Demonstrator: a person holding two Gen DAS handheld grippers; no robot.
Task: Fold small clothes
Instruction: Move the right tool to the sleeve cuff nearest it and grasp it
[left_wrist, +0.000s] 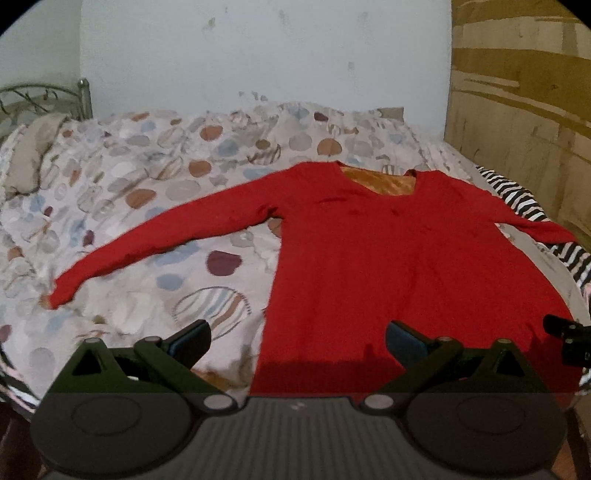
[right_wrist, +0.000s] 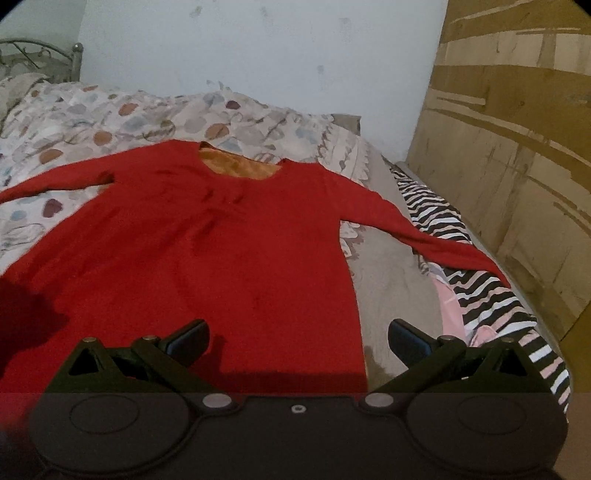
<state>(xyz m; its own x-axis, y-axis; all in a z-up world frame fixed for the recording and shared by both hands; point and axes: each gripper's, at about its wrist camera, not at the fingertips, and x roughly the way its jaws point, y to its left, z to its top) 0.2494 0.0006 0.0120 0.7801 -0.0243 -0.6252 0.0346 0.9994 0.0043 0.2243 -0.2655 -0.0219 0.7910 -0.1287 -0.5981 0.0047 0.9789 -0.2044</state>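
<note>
A red long-sleeved top (left_wrist: 388, 258) lies flat on the bed, neck away from me, both sleeves spread out sideways. Its neckline shows an orange lining (left_wrist: 384, 182). My left gripper (left_wrist: 297, 338) is open and empty, just above the top's lower left hem corner. My right gripper (right_wrist: 299, 338) is open and empty, above the top's (right_wrist: 221, 251) lower right hem corner. The tip of the right gripper shows at the right edge of the left wrist view (left_wrist: 569, 336).
The bed has a spotted quilt (left_wrist: 147, 184). A black-and-white striped cloth (right_wrist: 480, 291) lies under the right sleeve along the bed's right side. A cardboard wall (right_wrist: 517, 147) stands at the right, a metal headboard (left_wrist: 44, 92) at the far left.
</note>
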